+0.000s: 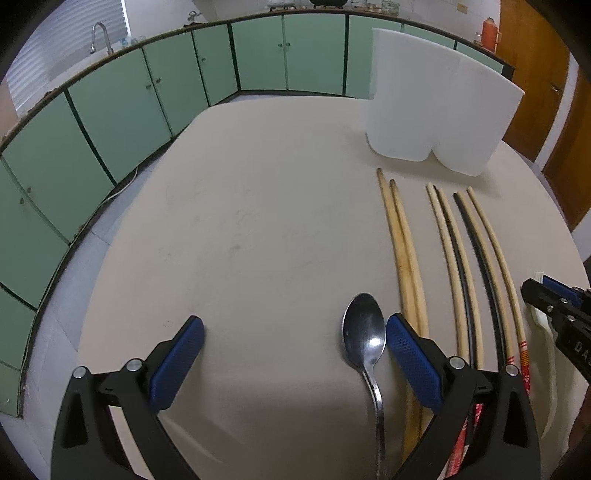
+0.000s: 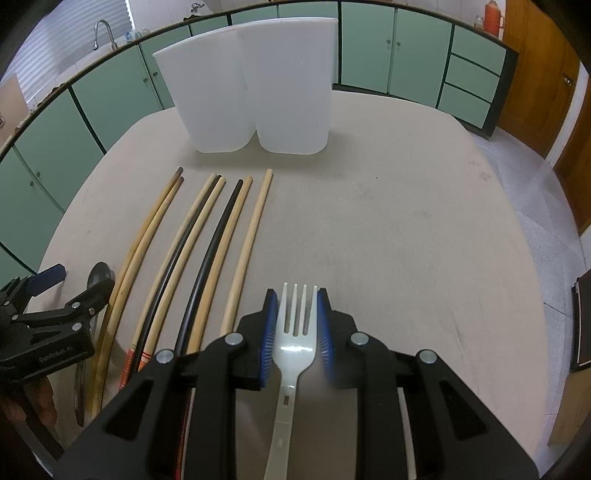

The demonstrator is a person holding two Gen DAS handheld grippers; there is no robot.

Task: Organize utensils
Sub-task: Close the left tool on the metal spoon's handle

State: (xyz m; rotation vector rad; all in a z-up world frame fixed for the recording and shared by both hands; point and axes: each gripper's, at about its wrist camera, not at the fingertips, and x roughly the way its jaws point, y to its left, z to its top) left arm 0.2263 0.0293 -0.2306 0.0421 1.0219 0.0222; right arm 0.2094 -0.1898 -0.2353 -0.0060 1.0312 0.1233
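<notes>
My right gripper is shut on a white plastic fork, its blue pads pressing both sides of the head, tines pointing away. My left gripper stands wide open low over the beige table. A metal spoon lies flat between its jaws, close beside the right pad. Several wooden and black chopsticks lie side by side between the two grippers. At the table's far side stands a white two-compartment holder. The right wrist view shows the left gripper at its left edge.
Green cabinets run around the room, with a sink faucet at the back left. A wooden door and an orange flask are at the right. A dark object sits beyond the table's right edge.
</notes>
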